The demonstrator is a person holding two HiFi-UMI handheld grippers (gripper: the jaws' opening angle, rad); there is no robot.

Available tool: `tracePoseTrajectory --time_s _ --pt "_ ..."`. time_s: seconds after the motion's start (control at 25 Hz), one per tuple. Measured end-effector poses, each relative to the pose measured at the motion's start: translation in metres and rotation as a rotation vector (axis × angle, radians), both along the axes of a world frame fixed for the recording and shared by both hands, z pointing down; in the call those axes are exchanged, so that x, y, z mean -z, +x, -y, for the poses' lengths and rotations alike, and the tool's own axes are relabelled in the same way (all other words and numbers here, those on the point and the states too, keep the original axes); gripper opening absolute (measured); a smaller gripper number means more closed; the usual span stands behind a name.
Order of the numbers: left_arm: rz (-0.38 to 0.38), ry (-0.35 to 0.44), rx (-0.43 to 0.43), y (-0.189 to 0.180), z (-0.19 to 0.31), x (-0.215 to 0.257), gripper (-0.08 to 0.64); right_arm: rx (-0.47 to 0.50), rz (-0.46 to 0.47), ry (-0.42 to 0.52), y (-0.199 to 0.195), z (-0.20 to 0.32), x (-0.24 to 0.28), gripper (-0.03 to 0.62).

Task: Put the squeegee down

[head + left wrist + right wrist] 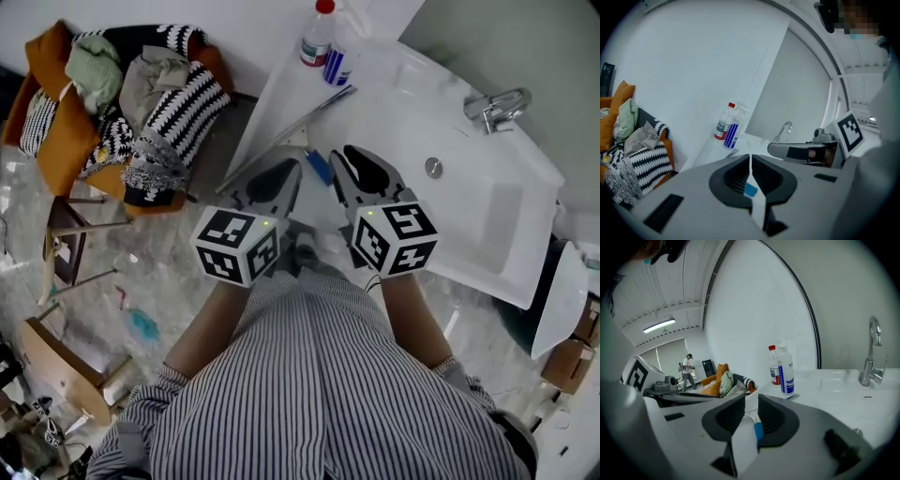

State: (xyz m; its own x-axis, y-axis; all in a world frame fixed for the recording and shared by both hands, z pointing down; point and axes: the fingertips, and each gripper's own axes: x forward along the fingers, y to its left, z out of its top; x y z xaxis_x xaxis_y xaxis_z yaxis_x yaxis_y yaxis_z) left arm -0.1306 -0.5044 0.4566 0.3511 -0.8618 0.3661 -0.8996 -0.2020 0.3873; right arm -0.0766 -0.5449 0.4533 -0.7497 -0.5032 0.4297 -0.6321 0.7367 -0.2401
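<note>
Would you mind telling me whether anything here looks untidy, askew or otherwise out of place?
The squeegee lies slantwise right along the edge of the counter nearest the chair, so it might slip off. On that orange chair, clothes are heaped untidily.

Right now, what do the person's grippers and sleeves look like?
The left gripper and right gripper are grey with black ribbed jaws; each carries a white cube of black square markers. The person wears a thin-striped shirt, sleeves pushed up.
</note>
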Motion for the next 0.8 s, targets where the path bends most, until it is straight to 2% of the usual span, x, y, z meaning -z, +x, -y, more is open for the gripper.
tracePoseTrajectory --time_s 0.28,0.48,0.8 --pt "0.012 0.037 -0.044 0.015 0.004 0.014 0.025 -0.059 0.007 0.048 0.017 -0.004 0.016 0.031" --pt "0.008 0.048 -0.064 0.019 0.005 0.021 0.025 -0.054 0.055 0.043 0.016 -0.008 0.028 0.017" --pt "0.024 0.066 -0.021 0.009 0.003 0.030 0.025 -0.119 0.097 0.110 0.025 -0.007 0.051 0.015"
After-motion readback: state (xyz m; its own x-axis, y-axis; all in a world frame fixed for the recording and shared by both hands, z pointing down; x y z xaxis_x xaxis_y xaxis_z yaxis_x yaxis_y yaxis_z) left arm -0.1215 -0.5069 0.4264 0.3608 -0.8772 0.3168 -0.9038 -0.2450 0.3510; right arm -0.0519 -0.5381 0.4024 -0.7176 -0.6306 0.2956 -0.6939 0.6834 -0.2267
